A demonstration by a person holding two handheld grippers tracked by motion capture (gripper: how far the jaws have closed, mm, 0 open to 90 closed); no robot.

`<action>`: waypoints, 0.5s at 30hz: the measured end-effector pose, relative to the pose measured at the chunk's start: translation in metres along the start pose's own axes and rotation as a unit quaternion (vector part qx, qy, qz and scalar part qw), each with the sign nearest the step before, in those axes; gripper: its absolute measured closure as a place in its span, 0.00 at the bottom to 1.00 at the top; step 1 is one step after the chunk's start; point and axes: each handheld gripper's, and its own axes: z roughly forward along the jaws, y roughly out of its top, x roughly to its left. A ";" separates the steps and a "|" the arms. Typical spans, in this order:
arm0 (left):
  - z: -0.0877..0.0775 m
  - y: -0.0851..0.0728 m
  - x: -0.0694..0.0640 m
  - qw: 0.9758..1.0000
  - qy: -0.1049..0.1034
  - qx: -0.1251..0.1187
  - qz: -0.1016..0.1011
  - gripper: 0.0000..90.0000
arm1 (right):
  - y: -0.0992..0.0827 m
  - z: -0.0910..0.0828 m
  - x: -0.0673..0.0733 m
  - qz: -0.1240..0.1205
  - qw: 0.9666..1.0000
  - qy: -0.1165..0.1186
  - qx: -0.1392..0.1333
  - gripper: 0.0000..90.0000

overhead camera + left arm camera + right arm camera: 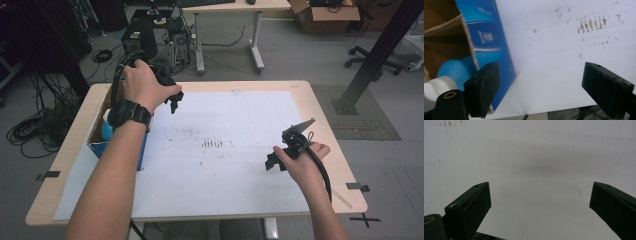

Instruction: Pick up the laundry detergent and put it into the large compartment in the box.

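Observation:
A blue cardboard box (98, 147) stands open at the table's left edge, with a blue bottle-like thing (106, 130) inside it. My left gripper (173, 102) hovers just right of the box over the white paper sheet (235, 115), its jaws open and empty. In the left gripper view the box wall (489, 37) lies beside the left jaw of my left gripper (540, 71), and the blue thing (456, 68) with a white end (436, 86) shows inside. My right gripper (270, 162) rests low near the right side of the sheet, and my right gripper (540, 186) is open over bare paper (536, 150).
Dark smudge marks (212, 144) sit mid-sheet, also seen as smudge marks (591, 23) from the left gripper. The wooden table (320, 115) has black tape bits (358, 187) at its right front. Beyond it are computer towers (137, 37), cables, a desk and a black post (375, 55).

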 end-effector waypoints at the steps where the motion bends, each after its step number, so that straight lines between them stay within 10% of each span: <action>1: 0.002 0.001 -0.003 1.000 -0.003 0.002 0.005 0.16 | -0.001 -0.001 -0.002 0.001 1.000 0.000 0.000 0.04; 15: 0.037 0.000 -0.039 0.999 -0.026 0.018 0.025 0.06 | -0.007 0.001 -0.008 0.006 1.000 0.003 0.000 0.04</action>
